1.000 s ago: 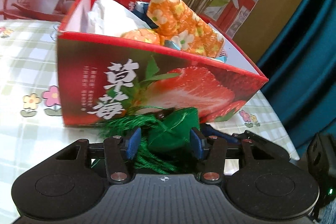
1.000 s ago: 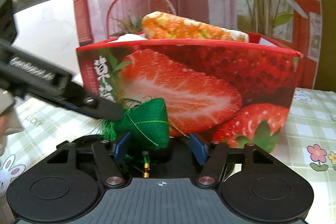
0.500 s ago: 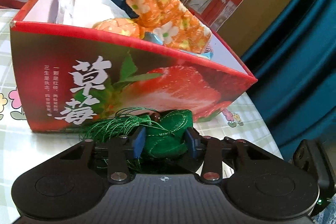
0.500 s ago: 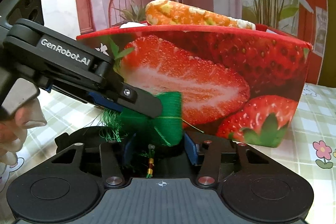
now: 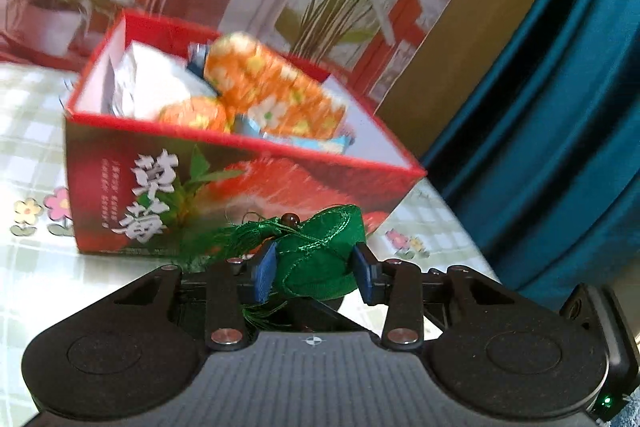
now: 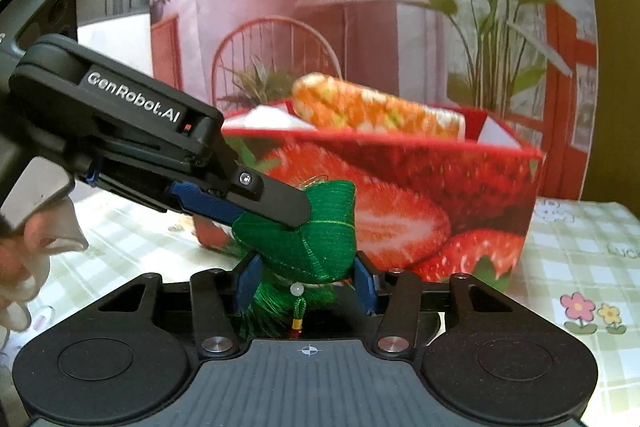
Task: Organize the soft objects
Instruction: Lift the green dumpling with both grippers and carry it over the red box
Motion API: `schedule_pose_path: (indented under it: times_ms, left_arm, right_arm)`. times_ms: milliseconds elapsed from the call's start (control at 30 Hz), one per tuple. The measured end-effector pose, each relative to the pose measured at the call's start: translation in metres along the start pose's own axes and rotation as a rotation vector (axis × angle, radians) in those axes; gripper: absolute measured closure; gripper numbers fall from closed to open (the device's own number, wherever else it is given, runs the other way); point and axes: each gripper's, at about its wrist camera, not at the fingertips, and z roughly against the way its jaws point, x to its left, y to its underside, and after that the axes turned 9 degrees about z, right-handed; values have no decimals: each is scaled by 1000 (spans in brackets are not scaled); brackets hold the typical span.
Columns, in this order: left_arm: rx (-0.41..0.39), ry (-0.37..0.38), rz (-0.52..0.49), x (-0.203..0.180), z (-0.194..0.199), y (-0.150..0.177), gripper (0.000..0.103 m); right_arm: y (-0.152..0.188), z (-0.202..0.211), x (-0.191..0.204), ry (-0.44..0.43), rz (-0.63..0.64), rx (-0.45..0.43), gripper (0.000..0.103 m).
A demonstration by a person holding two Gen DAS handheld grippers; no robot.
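Both grippers pinch one green pouch (image 5: 316, 259): the left gripper (image 5: 315, 265) and right gripper (image 6: 306, 277) share it below the strawberry box (image 5: 224, 187), probably readying its drop inside.

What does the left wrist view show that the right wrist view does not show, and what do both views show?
Only the left wrist view shows the inside of the strawberry box: white paper, a blue item, and the teal curtain beside the table.

Only the right wrist view shows the left gripper from outside, with its GenRobot.AI label and the person's hand.

Both views show the green pouch, with a gripper's blue pads on each side of it, the box, the orange floral toy and the checked tablecloth.
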Motion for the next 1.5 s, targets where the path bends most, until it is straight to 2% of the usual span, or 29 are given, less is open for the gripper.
schedule_pose_path:
  times_ms: [267, 600, 767, 900, 1133, 1367, 1500]
  left_arm:
    - [-73, 11, 25, -8, 55, 8, 61]
    - [-152, 45, -41, -34, 103, -1, 60]
    - [-190, 57, -65, -41, 115, -11, 59]
    - [-214, 76, -60, -43, 121, -26, 59]
    - [-281, 78, -119, -51, 122, -74, 59]
    - [-353, 72, -171, -59, 115, -113, 59]
    - [-347, 73, -133, -49, 101, -124, 58]
  right_arm:
    - [-27, 37, 24, -39, 82, -71, 57]
    - [-62, 74, 34, -57, 94, -147, 57]
    - [-86, 84, 38, -49, 148, -187, 57]
    - [-106, 80, 35, -50, 174, -202, 57]
    - [-157, 58, 14, -66, 185, -257, 57]
    - [-197, 30, 0, -12, 289, -332, 57]
    - [-205, 12, -8, 3, 310, -328, 57]
